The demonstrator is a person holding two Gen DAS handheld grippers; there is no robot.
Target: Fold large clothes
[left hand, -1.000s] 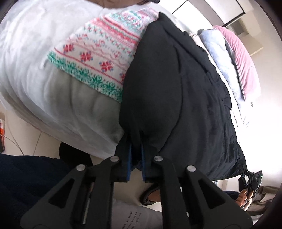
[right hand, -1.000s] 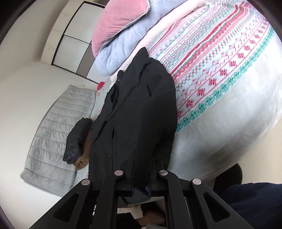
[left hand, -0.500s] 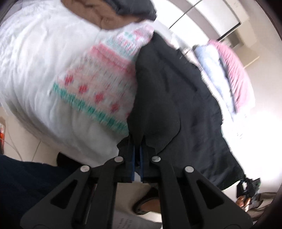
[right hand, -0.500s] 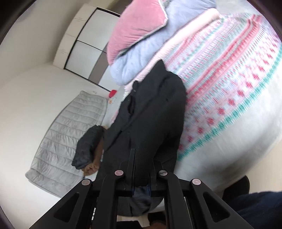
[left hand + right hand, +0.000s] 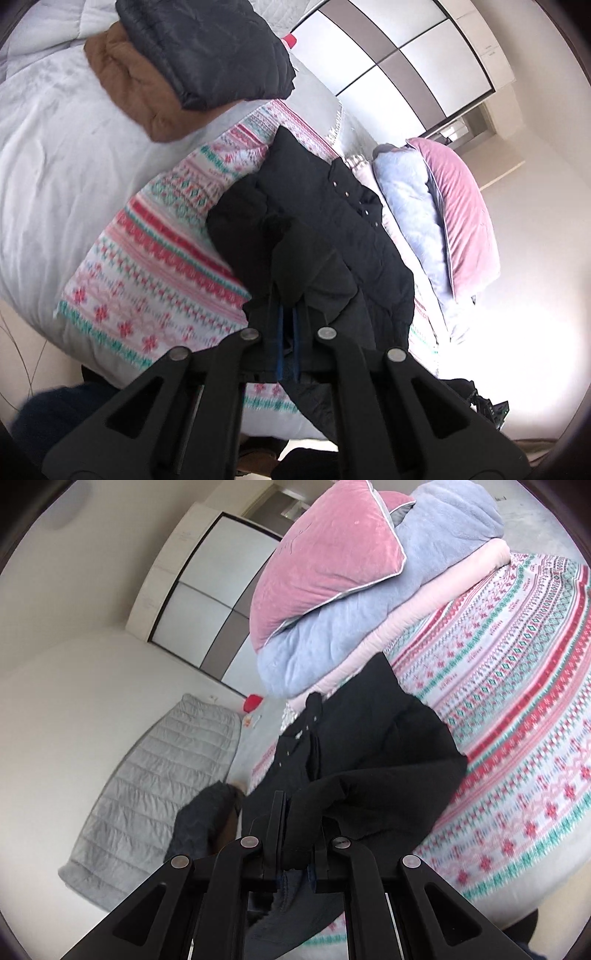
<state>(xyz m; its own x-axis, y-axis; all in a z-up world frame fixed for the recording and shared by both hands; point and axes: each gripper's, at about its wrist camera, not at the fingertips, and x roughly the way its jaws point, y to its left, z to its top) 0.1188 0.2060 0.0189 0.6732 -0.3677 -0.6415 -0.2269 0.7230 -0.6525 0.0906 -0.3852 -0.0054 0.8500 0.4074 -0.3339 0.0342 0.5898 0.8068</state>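
Jaws of the left gripper [image 5: 287,314] are pinched on the near hem of the black coat [image 5: 325,236]; those of the right gripper [image 5: 295,812] clamp another part of that hem. Ahead of both, the coat lies bunched on the patterned blanket [image 5: 166,266] covering the bed [image 5: 48,155]. Beyond the left jaws sits a folded brown and dark jacket pile [image 5: 177,62]. Stacked pillows [image 5: 332,572] crowd the coat's far edge. Open blanket lies right of the right jaws.

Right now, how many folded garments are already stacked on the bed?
2: a dark quilted jacket lying on top of a brown garment, at the far side of the white bedding. More could be hidden beyond the edge of the view.
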